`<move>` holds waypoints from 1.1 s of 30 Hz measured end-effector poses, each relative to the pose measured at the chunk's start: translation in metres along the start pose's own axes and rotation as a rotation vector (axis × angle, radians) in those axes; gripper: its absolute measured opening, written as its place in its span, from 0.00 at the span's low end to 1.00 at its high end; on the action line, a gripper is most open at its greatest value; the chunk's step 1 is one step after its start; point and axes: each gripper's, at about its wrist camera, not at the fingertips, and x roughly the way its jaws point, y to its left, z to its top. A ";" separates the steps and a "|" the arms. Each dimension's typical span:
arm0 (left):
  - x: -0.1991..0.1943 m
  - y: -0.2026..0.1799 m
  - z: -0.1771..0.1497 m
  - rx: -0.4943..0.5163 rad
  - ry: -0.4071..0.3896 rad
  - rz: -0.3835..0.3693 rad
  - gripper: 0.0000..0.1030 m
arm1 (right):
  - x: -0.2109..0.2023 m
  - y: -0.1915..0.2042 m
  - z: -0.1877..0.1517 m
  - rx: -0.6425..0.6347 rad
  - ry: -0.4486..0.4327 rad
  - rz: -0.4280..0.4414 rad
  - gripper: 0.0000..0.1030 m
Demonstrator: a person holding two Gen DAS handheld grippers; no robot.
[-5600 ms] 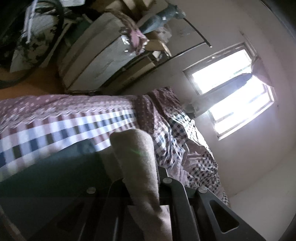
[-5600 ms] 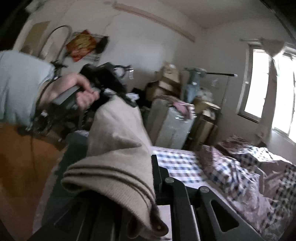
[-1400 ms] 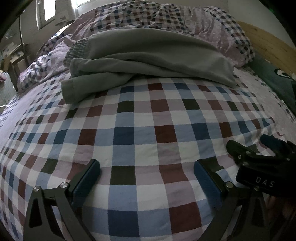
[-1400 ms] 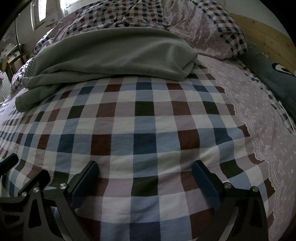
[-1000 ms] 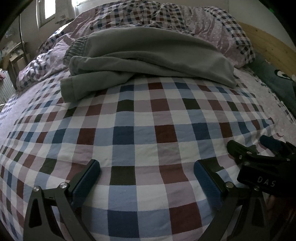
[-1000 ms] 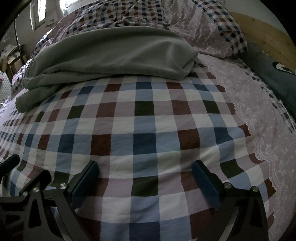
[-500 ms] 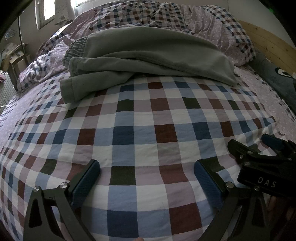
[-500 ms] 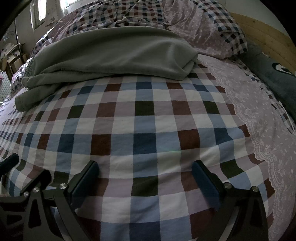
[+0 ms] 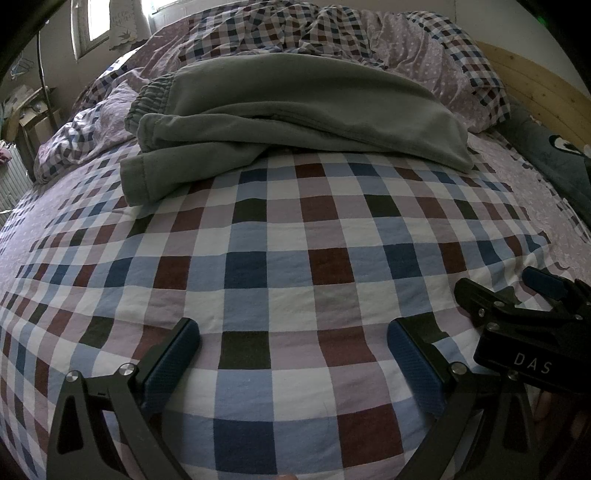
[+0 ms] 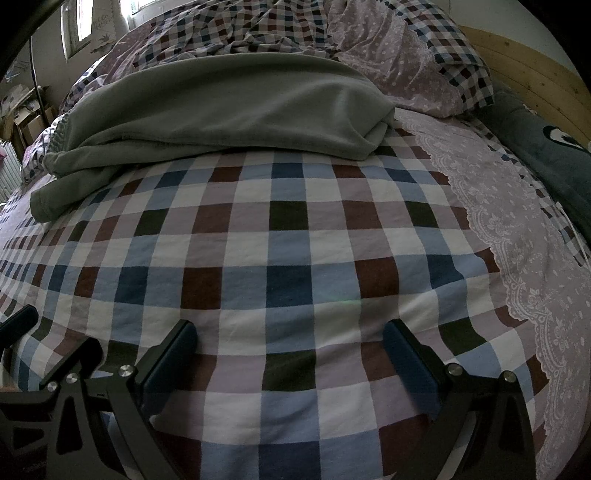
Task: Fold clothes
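Note:
A grey-green pair of trousers (image 9: 288,110) with an elastic waistband lies loosely folded across the far part of the checked bed sheet (image 9: 280,258). In the right wrist view the same trousers (image 10: 221,107) fill the upper middle. My left gripper (image 9: 293,339) is open, low over bare sheet, well short of the trousers. The right gripper (image 10: 290,338) is open too, nothing between its fingers, also over bare sheet. The right gripper's body (image 9: 528,332) shows at the lower right of the left wrist view.
A rumpled checked quilt (image 9: 295,33) and a dotted pillow (image 10: 399,62) lie behind the trousers. A wooden headboard (image 10: 524,66) and a dark grey cushion (image 10: 546,155) run along the right. A lace-edged pink sheet border (image 10: 517,258) lies right. Boxes and a window sit far left.
Since 5.6 s ago both grippers have let go of a beige knitted garment and now face the bed. Over the last second and a half they have hardly moved.

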 end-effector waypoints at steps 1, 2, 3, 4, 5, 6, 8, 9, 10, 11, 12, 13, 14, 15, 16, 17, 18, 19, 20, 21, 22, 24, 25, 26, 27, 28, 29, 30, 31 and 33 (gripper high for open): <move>0.000 0.000 0.000 0.000 0.000 0.000 1.00 | 0.000 0.000 0.000 0.000 0.000 0.000 1.00; -0.001 0.001 -0.001 0.000 0.000 0.000 1.00 | 0.000 0.000 0.000 0.000 0.000 0.000 1.00; -0.001 0.001 -0.001 0.000 0.000 -0.001 1.00 | 0.000 0.000 0.000 0.000 0.000 0.000 1.00; -0.001 0.001 -0.001 -0.001 0.000 -0.001 1.00 | 0.000 0.000 0.000 0.000 0.000 0.000 1.00; -0.001 0.001 -0.001 0.000 0.000 -0.001 1.00 | 0.000 0.000 0.000 0.000 0.000 0.000 1.00; -0.001 0.002 -0.001 -0.001 0.000 -0.001 1.00 | 0.000 0.000 0.000 0.000 0.000 0.000 1.00; -0.001 0.001 0.000 -0.001 0.000 -0.002 1.00 | 0.000 0.000 0.000 0.000 0.000 0.000 1.00; -0.001 0.001 0.000 -0.001 0.000 -0.002 1.00 | 0.000 0.000 0.000 0.000 0.000 0.000 1.00; -0.001 0.001 0.000 -0.002 0.000 -0.002 1.00 | 0.000 0.000 0.000 0.000 -0.001 0.000 1.00; -0.001 0.001 -0.001 -0.002 0.000 -0.002 1.00 | 0.000 0.000 0.000 0.000 -0.001 0.000 1.00; -0.001 0.001 0.000 -0.002 0.000 -0.002 1.00 | 0.000 0.000 0.000 0.000 -0.001 -0.001 1.00; -0.001 0.002 0.000 -0.003 0.000 -0.003 1.00 | 0.000 0.000 0.000 0.000 -0.001 -0.001 1.00; -0.002 0.002 -0.001 -0.003 0.000 -0.003 1.00 | 0.000 0.000 0.000 0.000 -0.001 0.000 1.00; -0.002 0.002 -0.001 -0.003 -0.001 -0.003 1.00 | 0.000 0.000 0.000 0.000 -0.001 0.000 1.00; -0.002 0.002 -0.001 -0.003 -0.001 -0.003 1.00 | 0.000 0.000 0.000 0.000 -0.001 0.000 1.00; -0.002 0.002 -0.001 -0.003 -0.001 -0.003 1.00 | 0.000 0.000 0.000 0.000 -0.001 0.000 1.00; -0.002 0.002 -0.001 -0.004 -0.001 -0.003 1.00 | 0.000 0.000 0.000 0.000 -0.001 0.000 1.00; -0.002 0.002 -0.001 -0.004 -0.001 -0.003 1.00 | 0.000 0.000 0.000 0.000 -0.001 0.000 1.00; -0.002 0.003 -0.001 -0.004 -0.001 -0.003 1.00 | 0.000 0.000 0.000 0.000 -0.001 0.000 1.00; -0.002 0.003 0.000 -0.004 -0.001 -0.003 1.00 | 0.000 0.000 0.000 0.000 -0.001 0.000 1.00; -0.001 0.003 0.000 -0.004 -0.001 -0.003 1.00 | 0.000 0.000 -0.001 0.000 -0.001 0.000 1.00; -0.001 0.002 0.000 -0.004 -0.001 -0.003 1.00 | 0.000 0.000 -0.001 0.000 -0.001 0.000 1.00; -0.002 0.003 -0.001 -0.005 -0.002 -0.003 1.00 | 0.000 0.000 -0.001 -0.001 -0.001 0.000 1.00; -0.002 0.002 -0.001 -0.005 -0.002 -0.003 1.00 | 0.000 0.000 -0.001 -0.001 -0.001 0.000 1.00; -0.002 0.002 -0.001 -0.005 -0.002 -0.003 1.00 | 0.000 0.000 -0.001 -0.001 -0.001 0.000 1.00; -0.002 0.002 -0.001 -0.005 -0.002 -0.002 1.00 | 0.000 0.000 -0.001 -0.001 -0.001 0.000 1.00; -0.002 0.002 -0.001 -0.005 -0.002 -0.002 1.00 | 0.000 0.000 -0.001 -0.001 -0.001 0.000 1.00; -0.002 0.002 -0.001 -0.006 -0.002 -0.002 1.00 | 0.000 0.000 -0.001 -0.001 -0.001 0.000 1.00; -0.002 0.002 -0.001 -0.006 -0.002 -0.002 1.00 | 0.000 0.000 -0.001 -0.001 -0.002 0.000 1.00; -0.002 0.002 -0.002 -0.006 -0.002 -0.002 1.00 | 0.000 0.000 -0.001 -0.001 -0.002 0.000 1.00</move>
